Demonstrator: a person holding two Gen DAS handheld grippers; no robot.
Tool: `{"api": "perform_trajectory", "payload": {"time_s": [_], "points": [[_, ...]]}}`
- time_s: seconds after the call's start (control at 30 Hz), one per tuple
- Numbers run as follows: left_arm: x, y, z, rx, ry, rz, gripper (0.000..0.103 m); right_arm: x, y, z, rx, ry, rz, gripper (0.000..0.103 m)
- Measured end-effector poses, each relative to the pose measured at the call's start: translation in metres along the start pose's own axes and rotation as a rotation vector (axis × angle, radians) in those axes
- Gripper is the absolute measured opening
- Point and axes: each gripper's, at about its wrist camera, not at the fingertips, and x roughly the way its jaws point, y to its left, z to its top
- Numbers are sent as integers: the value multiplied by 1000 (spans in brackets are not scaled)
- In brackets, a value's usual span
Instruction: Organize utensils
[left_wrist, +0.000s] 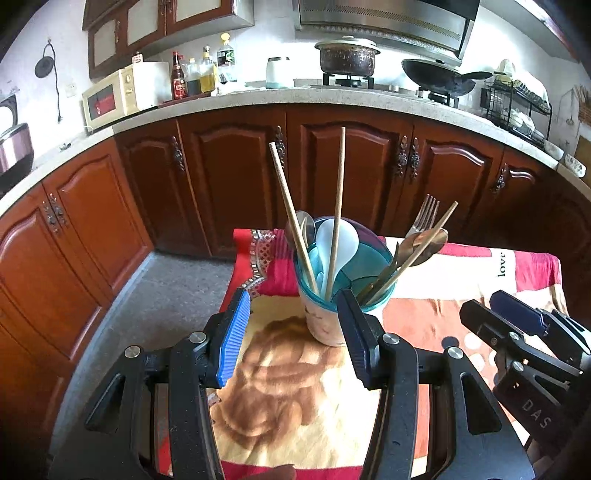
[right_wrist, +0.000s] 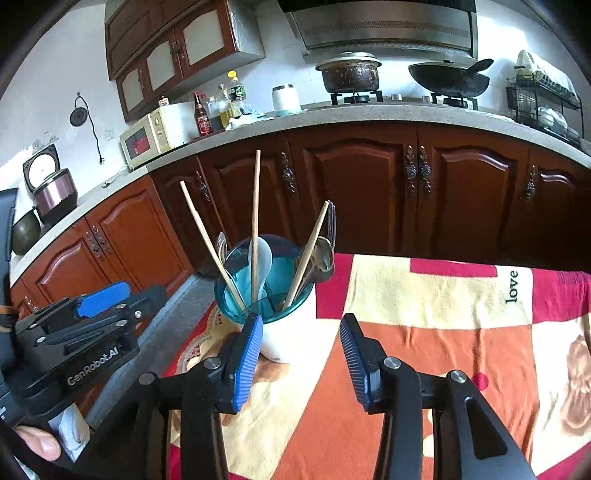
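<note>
Utensil holder (left_wrist: 334, 295) base hidden behind left claw (left_wrist: 293, 328) pad.

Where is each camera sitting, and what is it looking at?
Left wrist: on the left hand-held gripper, facing the utensil cup and kitchen cabinets; its own open fingers show, the right hand-held gripper at right.
Right wrist: on the right hand-held gripper, facing cup and blanket; the left one and a thumb show at left.
Shared: cup, blanket, cabinets.

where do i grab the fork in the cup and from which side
Grip the fork just below its prongs, coming from above on the cup's right side. It stands handle-down, leaning right, with a chopstick and spoon crowding it lower down.
</note>
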Motion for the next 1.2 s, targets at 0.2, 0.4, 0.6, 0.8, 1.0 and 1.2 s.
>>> {"api": "perform_trajectory", "payload": {"time_s": [0.2, 0.4, 0.6, 0.8, 1.0, 1.2], "points": [[-5, -4, -11, 3, 4, 20, 49, -7, -3, -3, 2, 5, -14, 42], [-1, -5, -22, -9, 39, 14, 49, -7, -5, -9, -2, 21, -39, 42], [1, -4, -26, -20, 48, 17, 49, -6, -4, -13, -3, 32, -47, 42], [4, -3, -27, -20, 58, 17, 49, -4, -3, -13, -7, 36, -51, 43], [8, -4, -31, -20, 69, 19, 49, 0, -2, -16, -9, 51, -56, 43], [11, -1, -33, -23, 75, 25, 49, 5, -3, -16, -4, 58, -59, 43]]}}
